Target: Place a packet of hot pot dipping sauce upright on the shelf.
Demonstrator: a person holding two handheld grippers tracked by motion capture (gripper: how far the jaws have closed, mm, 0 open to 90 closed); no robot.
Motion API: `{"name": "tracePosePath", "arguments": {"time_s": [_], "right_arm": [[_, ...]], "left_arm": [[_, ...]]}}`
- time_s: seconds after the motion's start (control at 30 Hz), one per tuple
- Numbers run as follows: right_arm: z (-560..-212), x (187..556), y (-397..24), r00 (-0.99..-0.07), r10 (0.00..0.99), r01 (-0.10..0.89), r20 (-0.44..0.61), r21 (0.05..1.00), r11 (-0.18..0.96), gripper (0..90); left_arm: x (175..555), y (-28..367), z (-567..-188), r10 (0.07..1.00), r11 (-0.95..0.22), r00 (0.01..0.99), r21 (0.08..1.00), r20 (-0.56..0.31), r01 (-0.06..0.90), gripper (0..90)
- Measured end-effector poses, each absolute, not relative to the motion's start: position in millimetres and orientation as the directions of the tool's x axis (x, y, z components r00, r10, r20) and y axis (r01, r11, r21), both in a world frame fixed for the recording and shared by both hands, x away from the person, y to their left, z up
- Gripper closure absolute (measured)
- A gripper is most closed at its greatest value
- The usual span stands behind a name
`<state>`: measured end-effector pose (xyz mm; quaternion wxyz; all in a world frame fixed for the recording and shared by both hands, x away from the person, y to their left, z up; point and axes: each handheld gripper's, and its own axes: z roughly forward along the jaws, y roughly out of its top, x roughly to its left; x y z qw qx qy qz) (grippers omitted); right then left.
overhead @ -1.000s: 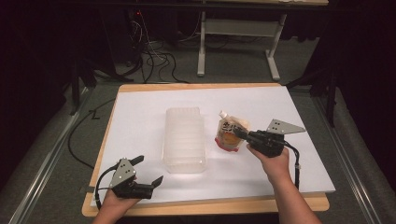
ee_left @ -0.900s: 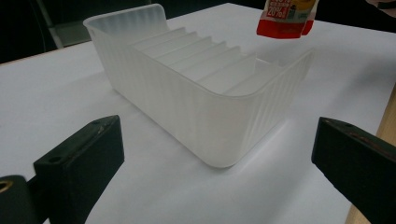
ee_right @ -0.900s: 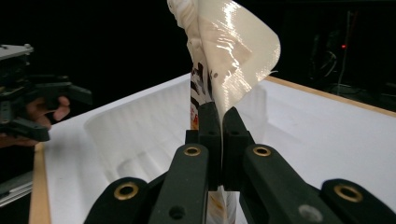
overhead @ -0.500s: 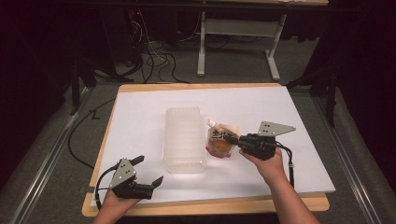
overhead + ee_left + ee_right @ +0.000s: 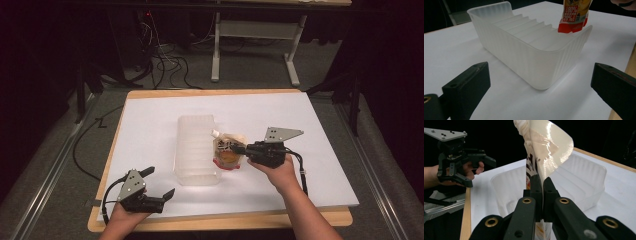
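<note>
A translucent ribbed plastic bin [image 5: 196, 150] stands in the middle of the white table; the left gripper view looks at its near end [image 5: 531, 50]. My right gripper [image 5: 238, 148] is shut on a spouted food pouch [image 5: 228, 150], cream above, orange and red below, and holds it at the bin's right rim. In the right gripper view the pouch [image 5: 546, 147] rises from the pressed jaws, with the bin [image 5: 579, 182] behind. The pouch's red bottom [image 5: 574, 17] hangs past the bin's far rim. My left gripper [image 5: 160, 182] rests open near the front left edge, holding nothing.
The white sheet [image 5: 150, 130] covers a wooden tabletop [image 5: 225, 220]. Cables [image 5: 165, 65] and a table frame [image 5: 255, 35] lie on the dark floor behind. The left hand and its gripper [image 5: 461, 157] appear far off in the right gripper view.
My right gripper has carried the pouch leftward, from right of the bin to its right rim. The left gripper has stayed put.
</note>
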<state>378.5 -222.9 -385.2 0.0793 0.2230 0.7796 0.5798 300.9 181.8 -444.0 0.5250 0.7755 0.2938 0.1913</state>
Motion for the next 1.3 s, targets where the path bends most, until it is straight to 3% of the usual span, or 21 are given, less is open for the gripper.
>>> {"name": "tracePosePath", "arguments": {"time_s": [1.3], "right_arm": [[-384,392,-170,-0.912,0.393,0.243,0.115,0.925,0.293,90.0]], "left_arm": [[299,180,-443,0.648,-0.281,0.762,0.926,-0.011,0.252,2.9]]}}
